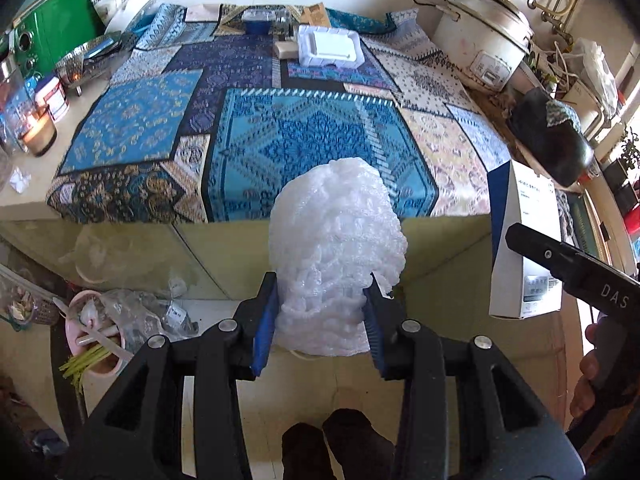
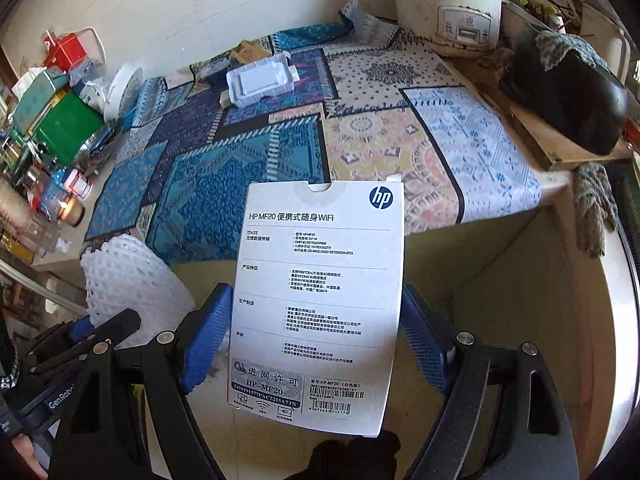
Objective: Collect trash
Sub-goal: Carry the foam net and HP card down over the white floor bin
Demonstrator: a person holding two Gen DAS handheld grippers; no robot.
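My left gripper [image 1: 322, 312] is shut on a crumpled white foam net wrap [image 1: 334, 248] and holds it in the air in front of the counter edge; the wrap also shows in the right wrist view [image 2: 128, 280]. My right gripper [image 2: 316, 328] is shut on a white HP WiFi box [image 2: 320, 288], held upright off the counter; the box also shows at the right of the left wrist view [image 1: 524, 240]. A white foam tray [image 1: 330, 46] lies at the back of the patterned cloth [image 1: 312, 140], and shows in the right wrist view too [image 2: 260, 82].
A white rice cooker [image 1: 484, 36] stands back right beside a dark helmet-like object [image 1: 556, 136]. A green box [image 1: 60, 28], metal bowl [image 1: 86, 60] and jars [image 1: 40, 120] crowd the left. A pink bin [image 1: 94, 340] with scraps sits on the floor below left.
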